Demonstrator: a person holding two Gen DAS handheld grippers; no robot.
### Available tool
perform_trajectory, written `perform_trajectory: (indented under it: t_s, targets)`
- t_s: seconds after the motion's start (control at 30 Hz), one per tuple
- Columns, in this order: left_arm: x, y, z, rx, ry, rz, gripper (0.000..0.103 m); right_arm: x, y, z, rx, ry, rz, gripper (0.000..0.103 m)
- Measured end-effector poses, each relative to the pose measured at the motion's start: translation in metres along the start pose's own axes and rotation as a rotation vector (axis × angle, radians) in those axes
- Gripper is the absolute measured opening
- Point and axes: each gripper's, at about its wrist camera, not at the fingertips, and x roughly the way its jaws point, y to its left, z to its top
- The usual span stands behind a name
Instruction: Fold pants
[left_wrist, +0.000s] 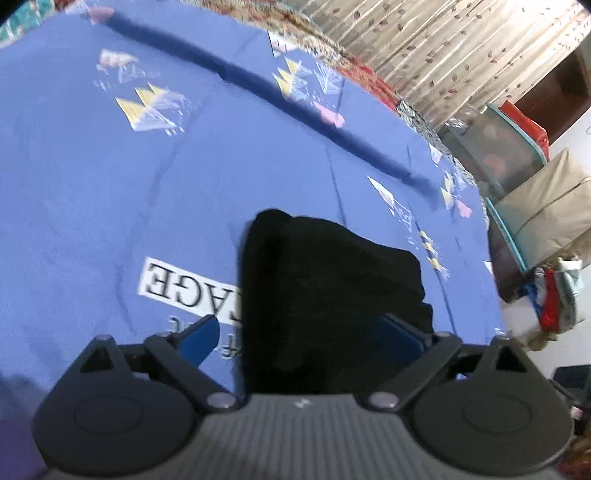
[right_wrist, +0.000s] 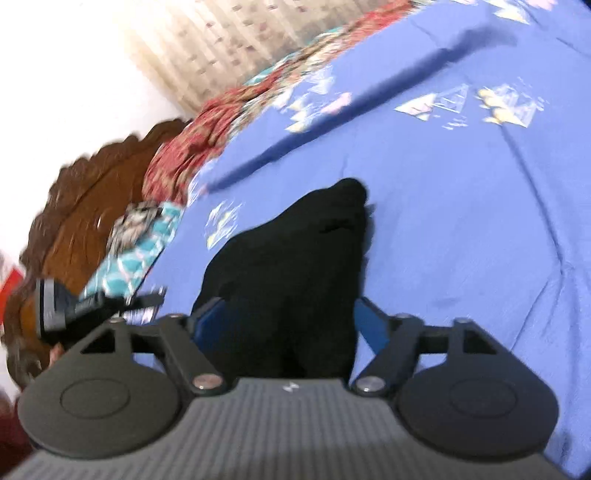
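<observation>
My left gripper (left_wrist: 299, 332) has its 2 blue fingers (left_wrist: 199, 338) spread wide, black pants (left_wrist: 325, 288) bunched in the gap; can't tell if they pinch cloth. Right gripper (right_wrist: 291, 325): same, wide, pants (right_wrist: 295, 266) between the fingers, grip unclear. Pants lie dead ahead of both, long axis running away from me across the blue bedsheet (left_wrist: 110, 203) (frames are motion-blurred). Neither hand looks nearer. My guess: next fold goes along that axis, far end toward me.

Left gripper (left_wrist: 301, 332) fingers spread wide — right gripper (right_wrist: 291, 317) fingers likewise spread, both angled downward.
</observation>
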Motion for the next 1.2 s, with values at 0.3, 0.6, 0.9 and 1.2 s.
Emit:
perform_trajectory:
  t_s: [0.3, 0.6, 0.9, 1.2]
  targets:
    - [0.069, 0.022, -0.010, -0.113, 0.111, -0.116, 0.096, 0.077, -0.017, -0.001, 0.107, 0.192, 0.097, 0.087]
    - [0.037, -0.057, 0.065, 0.148, -0.049, -0.219, 0.054, 0.048, 0.071, 0.071, -0.279, -0.012, 0.152, 0.049]
    - [0.124, -0.085, 0.184, 0.325, -0.266, -0.106, 0.051, 0.127, 0.043, 0.178, -0.426, -0.239, 0.027, 0.049]
    - [0.246, -0.025, 0.182, 0.170, -0.140, 0.151, 0.064, 0.211, -0.078, 0.190, -0.015, -0.075, -0.150, 0.054]
